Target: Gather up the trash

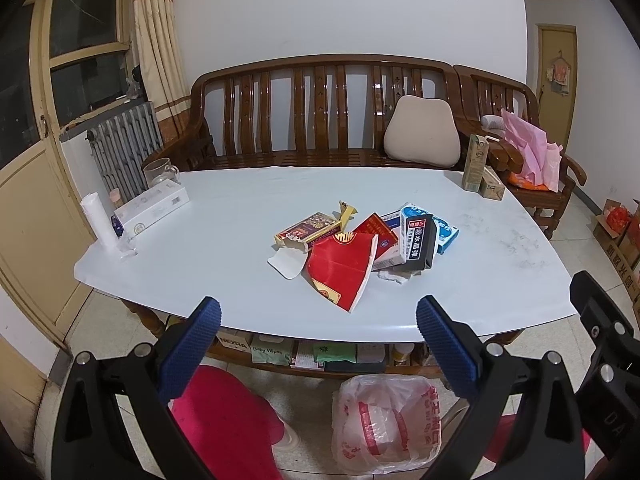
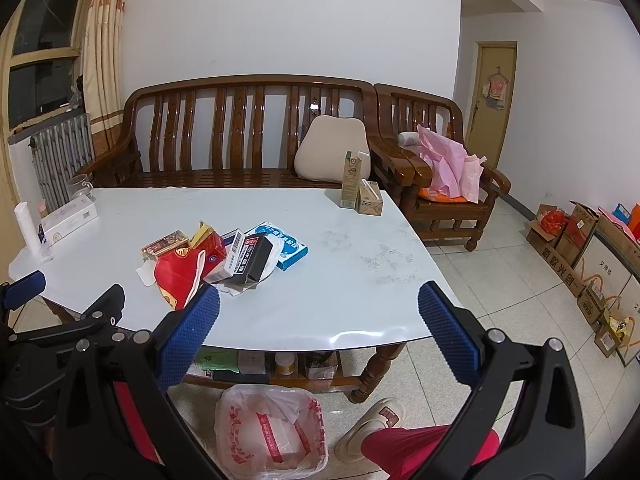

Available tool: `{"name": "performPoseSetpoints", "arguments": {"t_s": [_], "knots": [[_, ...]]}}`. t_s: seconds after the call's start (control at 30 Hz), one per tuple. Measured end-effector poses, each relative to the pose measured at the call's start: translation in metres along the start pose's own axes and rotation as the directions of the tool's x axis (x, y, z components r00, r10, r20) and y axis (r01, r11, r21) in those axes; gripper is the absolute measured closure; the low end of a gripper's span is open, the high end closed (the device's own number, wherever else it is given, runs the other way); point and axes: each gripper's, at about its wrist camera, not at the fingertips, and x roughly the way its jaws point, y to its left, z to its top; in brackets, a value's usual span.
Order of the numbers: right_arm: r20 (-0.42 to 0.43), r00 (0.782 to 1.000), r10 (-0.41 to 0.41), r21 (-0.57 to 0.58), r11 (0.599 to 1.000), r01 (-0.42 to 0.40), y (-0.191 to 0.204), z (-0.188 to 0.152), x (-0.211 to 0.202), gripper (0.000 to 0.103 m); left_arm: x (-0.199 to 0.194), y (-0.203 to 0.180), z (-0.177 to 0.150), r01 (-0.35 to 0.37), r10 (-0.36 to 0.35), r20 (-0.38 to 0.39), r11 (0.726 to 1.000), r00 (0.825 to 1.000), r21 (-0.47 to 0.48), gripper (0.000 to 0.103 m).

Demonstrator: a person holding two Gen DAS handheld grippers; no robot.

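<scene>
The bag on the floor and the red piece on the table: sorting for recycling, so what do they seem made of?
The bag looks like thin, glossy, see-through plastic film: it crinkles and its contents show through. The red piece seems to be glossy printed cardboard, a flattened carton: fold creases and a white unprinted edge show.

You face a plain white-walled living room under indoor light.
Behind your white-topped bench (image 1: 248,216) stands a slatted dark wooden sofa (image 1: 320,96), a grey radiator (image 1: 120,144) under a dark window (image 1: 84,20) at left, pale tiled floor (image 2: 500,280) at right.
</scene>
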Motion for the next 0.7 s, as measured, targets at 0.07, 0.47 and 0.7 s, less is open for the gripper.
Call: {"name": "performPoseSetpoints", "arguments": {"t_s": [0.07,0.47,0.7], "knots": [[-0.002,1.000,0.008,-0.001,1.000,-0.008,0.0033,-0.0067,0.0091,0.005,0.0002,0.0003,-0.0002,0.000,0.000,0.000,1.000,1.000,0.000,0.007],[-0.006,1.000,0.010,-0.003,1.000,-0.010,0.0045,-0.0079,0.0107,0.005,0.0004,0.0000,0.0003,-0.002,0.002,0.000,1.000,1.000,0.002,0.007],[-0.008,1.000,0.010,-0.003,1.000,-0.010,0.0050,-0.0074,0.0107,0.005,0.0000,-0.0002,0.0005,-0.001,0.001,0.000,1.000,1.000,0.000,0.007]]}}
